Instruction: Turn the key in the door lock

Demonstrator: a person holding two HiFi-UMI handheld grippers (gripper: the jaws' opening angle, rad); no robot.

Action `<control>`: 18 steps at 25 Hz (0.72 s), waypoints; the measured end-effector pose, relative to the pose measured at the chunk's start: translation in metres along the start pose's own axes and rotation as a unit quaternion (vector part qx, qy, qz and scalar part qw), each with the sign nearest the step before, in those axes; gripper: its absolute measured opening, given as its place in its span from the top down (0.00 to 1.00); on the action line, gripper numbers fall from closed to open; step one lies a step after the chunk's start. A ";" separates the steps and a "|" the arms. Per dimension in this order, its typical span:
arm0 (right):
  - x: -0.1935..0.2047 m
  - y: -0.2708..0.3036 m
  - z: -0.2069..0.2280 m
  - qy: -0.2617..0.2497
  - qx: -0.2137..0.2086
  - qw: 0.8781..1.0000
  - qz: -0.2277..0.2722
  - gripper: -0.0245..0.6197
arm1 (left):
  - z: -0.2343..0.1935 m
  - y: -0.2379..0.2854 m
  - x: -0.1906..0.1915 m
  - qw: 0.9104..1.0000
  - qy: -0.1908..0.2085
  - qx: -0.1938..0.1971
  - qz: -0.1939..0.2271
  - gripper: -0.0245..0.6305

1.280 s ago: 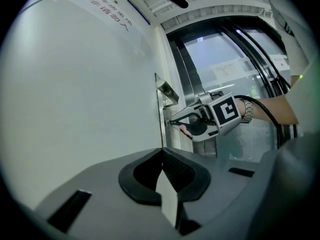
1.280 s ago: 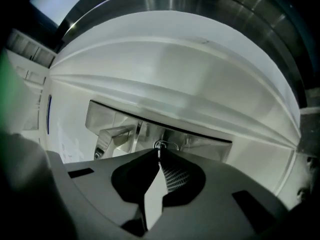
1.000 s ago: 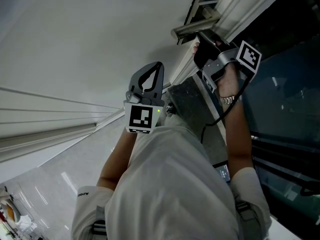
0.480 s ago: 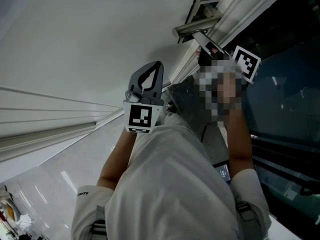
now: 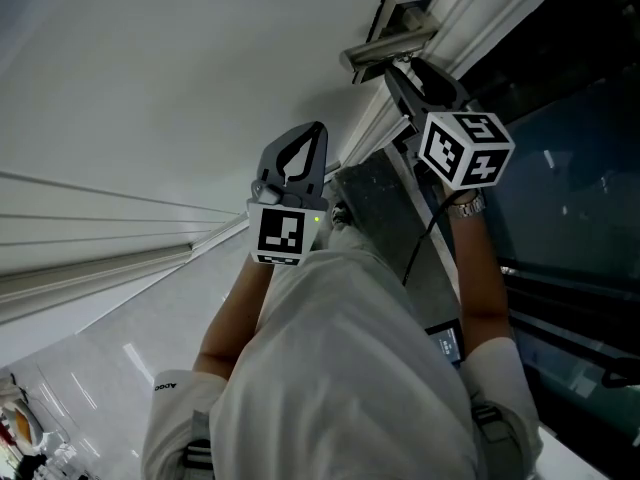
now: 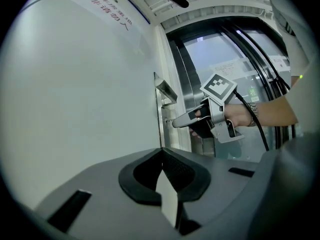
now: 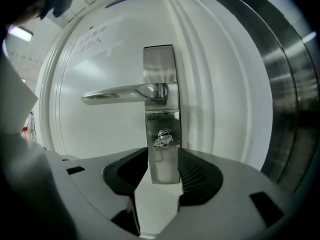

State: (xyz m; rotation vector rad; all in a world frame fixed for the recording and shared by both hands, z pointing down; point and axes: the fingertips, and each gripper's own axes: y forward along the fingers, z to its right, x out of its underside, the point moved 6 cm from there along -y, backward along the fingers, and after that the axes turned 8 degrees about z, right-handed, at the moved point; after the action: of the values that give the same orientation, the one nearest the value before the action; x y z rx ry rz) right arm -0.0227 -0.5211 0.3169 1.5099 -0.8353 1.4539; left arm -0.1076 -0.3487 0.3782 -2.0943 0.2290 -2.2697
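Observation:
A small silver key point(image 7: 162, 140) sits in the lock of a steel plate point(image 7: 161, 171) on the white door, under the lever handle point(image 7: 120, 94). My right gripper point(image 7: 164, 159) points at the plate with its jaws opening. The key lies just ahead between them, and the pads do not press on it. In the head view my right gripper point(image 5: 403, 76) reaches up under the handle point(image 5: 385, 53), marker cube toward the camera. My left gripper point(image 5: 316, 130) hangs lower left, away from the lock, shut and empty. It also shows in its own view point(image 6: 161, 154).
A white door panel point(image 5: 150, 88) fills the left. A steel frame strip point(image 5: 385, 208) and dark glass point(image 5: 570, 188) run along the right. A black cable point(image 5: 425, 238) trails from my right gripper. The person's white shirt point(image 5: 340, 368) covers the lower middle.
My right gripper has rolled about its own axis, so its marker cube now faces the camera. Its jaws have come apart off the key. The left gripper has stayed still.

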 end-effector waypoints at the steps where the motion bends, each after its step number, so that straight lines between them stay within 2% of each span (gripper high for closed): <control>1: -0.001 0.000 -0.002 -0.031 0.007 0.999 -0.002 0.71 | 0.000 0.000 0.000 1.000 0.000 0.000 0.000 0.95; 5: -0.004 0.001 -0.009 -0.145 0.032 0.989 -0.006 0.71 | 0.002 0.002 0.000 1.000 -0.001 0.002 0.001 0.95; 9: -0.007 0.002 -0.019 -0.251 0.053 0.967 -0.007 0.71 | 0.001 0.000 -0.001 1.000 -0.003 0.001 0.001 0.95; 11: -0.009 0.003 -0.023 -0.314 0.067 0.947 -0.011 0.71 | 0.000 -0.001 -0.002 1.000 -0.003 -0.001 0.001 0.95; 14: -0.008 0.005 -0.025 -0.405 0.084 0.910 -0.016 0.71 | 0.000 0.000 -0.002 1.000 -0.002 -0.001 0.001 0.95; 18: -0.007 0.009 -0.028 -0.475 0.095 0.875 -0.017 0.71 | 0.000 -0.002 -0.002 1.000 -0.001 -0.001 0.000 0.95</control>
State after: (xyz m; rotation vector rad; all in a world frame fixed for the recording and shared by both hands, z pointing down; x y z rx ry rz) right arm -0.0437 -0.4997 0.3102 2.4223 -1.2254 0.7014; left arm -0.1073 -0.3467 0.3769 -2.0977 0.2293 -2.2681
